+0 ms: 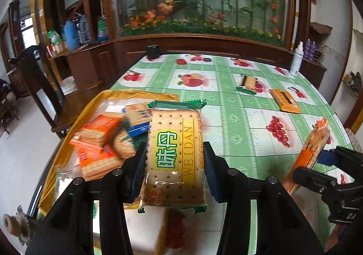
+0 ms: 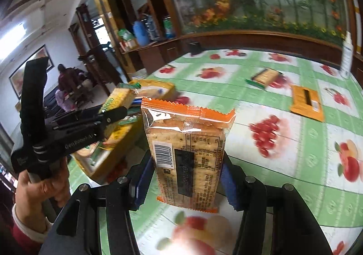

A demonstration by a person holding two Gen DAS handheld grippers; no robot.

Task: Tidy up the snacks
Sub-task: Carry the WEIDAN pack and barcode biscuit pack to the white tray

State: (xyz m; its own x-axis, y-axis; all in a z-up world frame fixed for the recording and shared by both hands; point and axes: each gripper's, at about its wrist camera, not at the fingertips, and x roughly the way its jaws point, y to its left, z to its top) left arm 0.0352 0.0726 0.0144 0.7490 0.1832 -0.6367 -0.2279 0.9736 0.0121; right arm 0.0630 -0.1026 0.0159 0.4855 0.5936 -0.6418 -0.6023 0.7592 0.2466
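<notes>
Left gripper (image 1: pixel 174 164): jaws closed against both long edges of a green-trimmed cracker packet (image 1: pixel 175 153) printed "WEIDAN". The packet stands face-up between the blue pads, held clear of the table, its far end reaching toward the gold box (image 1: pixel 68 132) to the front-left. That box sits at the table's left edge and holds several orange-wrapped cracker packets (image 1: pixel 99 139) plus a blue-wrapped one, lying loosely over each other.

Right gripper (image 2: pixel 188 171): jaws closed on the sides of an orange-wrapped cracker packet (image 2: pixel 186 148), gripped around its lower half, barcode side toward the camera, crimped top end pointing away. It is held above the tablecloth (image 2: pixel 283 153). In the left wrist view this gripper appears at the right edge, packet tilted.

The two grippers are near each other; the left one, with the person's hand (image 2: pixel 36 189) on its handle, lies to the left of the right one, over the box.

Loose items further out on the table: a green-edged cracker packet (image 1: pixel 247 83) and, just beside it toward the right, an orange packet (image 1: pixel 284 99) lying flat. Both are well apart from either gripper. A white spray bottle (image 1: pixel 297 60) stands at the far right edge.
</notes>
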